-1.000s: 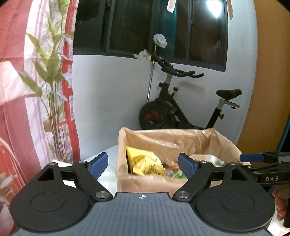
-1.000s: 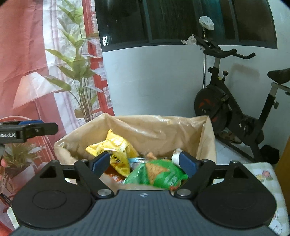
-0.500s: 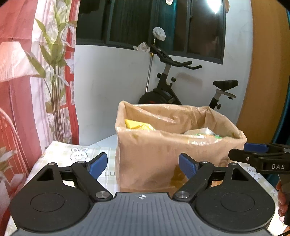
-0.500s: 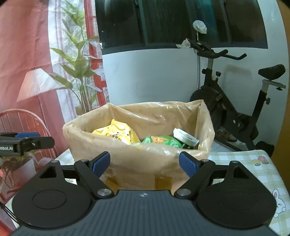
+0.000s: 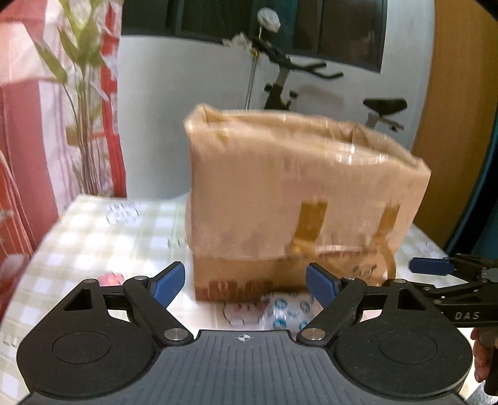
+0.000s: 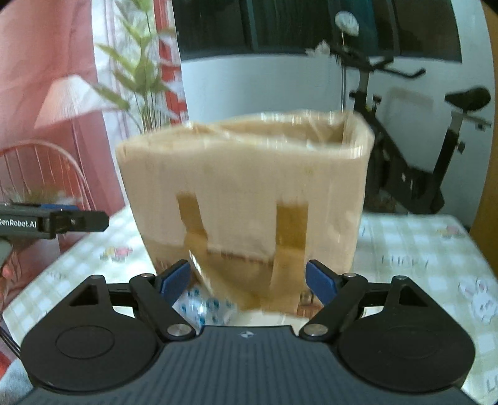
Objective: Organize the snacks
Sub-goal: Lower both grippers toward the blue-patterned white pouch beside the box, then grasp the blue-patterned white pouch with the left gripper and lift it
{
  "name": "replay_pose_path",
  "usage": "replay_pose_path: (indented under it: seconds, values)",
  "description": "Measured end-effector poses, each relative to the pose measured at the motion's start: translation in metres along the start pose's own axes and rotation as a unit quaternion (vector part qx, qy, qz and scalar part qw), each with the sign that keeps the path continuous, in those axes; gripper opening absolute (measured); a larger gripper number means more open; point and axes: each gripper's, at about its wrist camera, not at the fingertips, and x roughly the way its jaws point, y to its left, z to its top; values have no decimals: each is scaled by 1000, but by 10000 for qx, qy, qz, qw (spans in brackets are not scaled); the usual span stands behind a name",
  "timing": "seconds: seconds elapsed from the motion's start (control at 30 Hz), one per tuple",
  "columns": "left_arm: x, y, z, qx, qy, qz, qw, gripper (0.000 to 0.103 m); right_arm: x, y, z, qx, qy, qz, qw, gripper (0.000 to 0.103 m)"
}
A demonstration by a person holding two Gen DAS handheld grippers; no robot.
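Plain white wall [image 5: 186, 93] under a dark black-framed window [image 6: 280, 28], black exercise bike [image 6: 414, 162] parked against it, red-and-white floral curtain [image 5: 37, 124] left, wooden orange-brown panel [image 5: 451, 109] right, checkered-cloth surface [image 6: 420, 249] up front.

A cardboard box [image 5: 298, 199], lined with a tan plastic bag and patched with brown tape, is seen standing on a desk [image 5: 93, 236] covered by a checked cloth. The left gripper [image 5: 246, 285] is held low in front of the box, jaws wide apart with nothing between them. The right gripper [image 5: 448, 280] is seen at the right edge, just beside the box. An exercise bike [image 5: 311, 81] is visible behind, blurred.
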Motion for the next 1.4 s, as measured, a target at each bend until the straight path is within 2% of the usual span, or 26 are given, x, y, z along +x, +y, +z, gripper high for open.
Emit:
replay_pose_path:
  seconds: [0.13,0.3,0.4,0.7,0.77,0.8,0.87,0.93,1.13,1.4]
  values:
    - [22,-1,-15,11,332,-92,9994,84,18,-2,-13,73,350,80,9993,74]
    - [53,3,-25,-314,720,-275,9965,82,49,0,-29,131,856,343,9957,70]
    - [73,5,-28,-475,932,-422,9936,76,71,7,-35,-46,1122,467,9926,69]
    - [117,9,-34,-753,1328,-700,9858,73,114,20,-37,-420,1400,652,9871,68]
    - [124,11,-37,-852,1376,-758,9839,69,120,21,-38,-460,1462,680,9858,65]
    - [126,12,-38,-892,1388,-830,9828,62,121,22,-39,-461,1479,689,9855,63]
    - [128,13,-40,-976,1367,-1042,9803,49,123,23,-39,-452,1472,707,9855,59]
    - [125,10,-41,-884,1326,-1047,9817,45,124,23,-39,-448,1446,738,9857,52]
    - [105,3,-49,-819,1298,-1038,9827,43,116,30,-38,-506,1379,740,9864,36]
    - [77,0,-79,-988,1374,-974,9807,43,98,41,-50,-574,1418,806,9849,36]
